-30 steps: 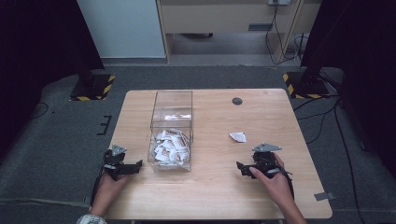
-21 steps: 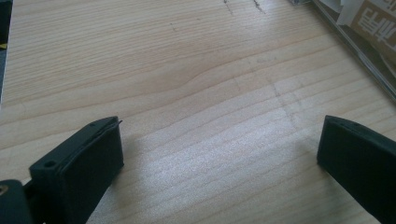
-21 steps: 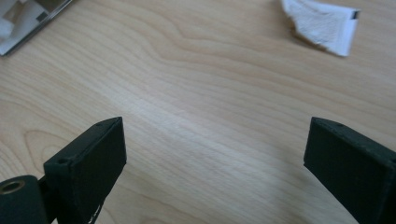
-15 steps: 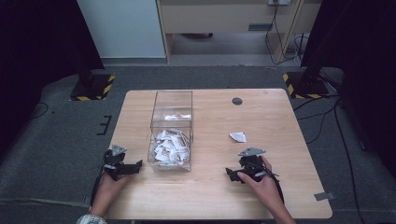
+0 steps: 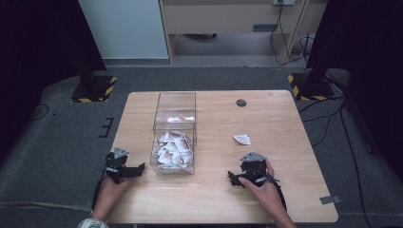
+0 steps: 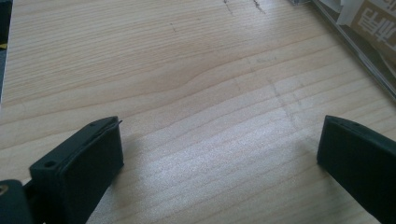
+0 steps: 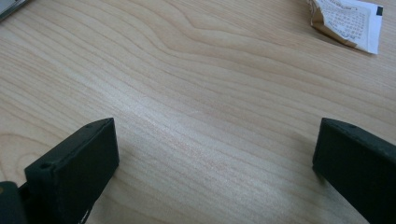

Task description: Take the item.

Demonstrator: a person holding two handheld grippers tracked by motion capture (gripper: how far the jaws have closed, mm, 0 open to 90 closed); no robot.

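Packet (image 5: 242, 139): one white sachet, lying loose on the table (image 5: 214, 199), right of centre, well apart from the box (image 5: 174, 135); also seen at the top right of the right gripper view (image 7: 348, 21), crumpled and flat on the wood.

Right gripper (image 5: 234, 178): near the front edge, nearest to the packet, jaws spread wide, nothing between them.

Left gripper (image 5: 138, 169): just beside the box's front left corner, jaws likewise wide and empty.

Box: clear, open-topped, many like packets heaped in its near half.

Risk, as judged: the packet lies flat and thin, so closing jaws may skid over it or push it away; a pinch on a corner alone could let it slip out on the way to the box.
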